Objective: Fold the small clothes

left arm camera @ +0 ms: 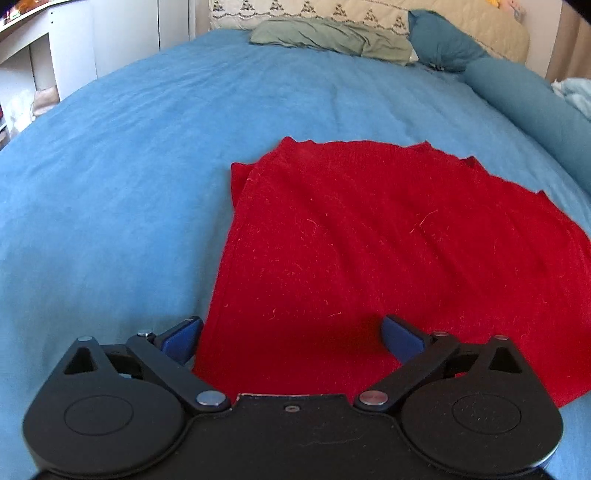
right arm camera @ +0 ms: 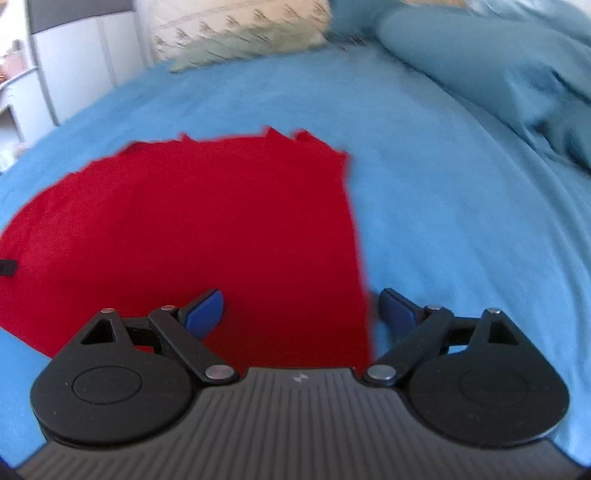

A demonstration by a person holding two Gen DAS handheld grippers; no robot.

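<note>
On the blue bedspread (left arm camera: 110, 184) one red garment (left arm camera: 369, 251) lies flat, folded over, a second layer peeking out at its far left edge. My left gripper (left arm camera: 291, 339) hangs over its near left corner, my right gripper (right arm camera: 301, 314) over its near right edge; both are spread wide and hold nothing. Past it lie a green pillow (left arm camera: 332, 37), a patterned cream one (left arm camera: 306, 13) and a teal bolster (left arm camera: 517, 96). Only the left view shows these sharply; the right view is blurred.
</note>
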